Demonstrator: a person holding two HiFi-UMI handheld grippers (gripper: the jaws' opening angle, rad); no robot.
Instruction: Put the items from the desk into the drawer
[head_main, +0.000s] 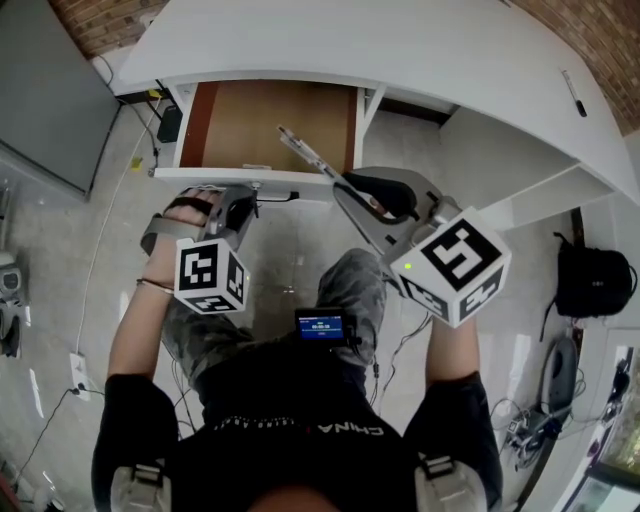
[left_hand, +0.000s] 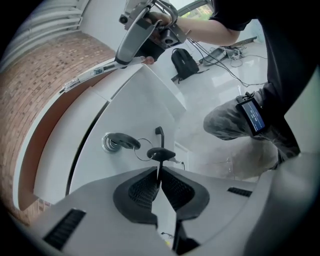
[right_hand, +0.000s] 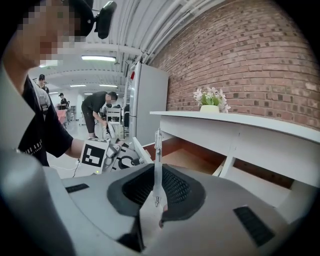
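Pen (right_hand: 157, 145) clamped upright in right hand-held gripper (right_hand: 158, 174); left hand-held gripper (left_hand: 159, 172) pinches key (left_hand: 161, 154), blade hidden between pads (left_hand: 142, 192).

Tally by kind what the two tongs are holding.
Pen: 1, in the right tongs
Key: 1, in the left tongs
Total: 2

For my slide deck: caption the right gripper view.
Right tongs pinch a slim pen upright, with the open drawer and white desk beyond.
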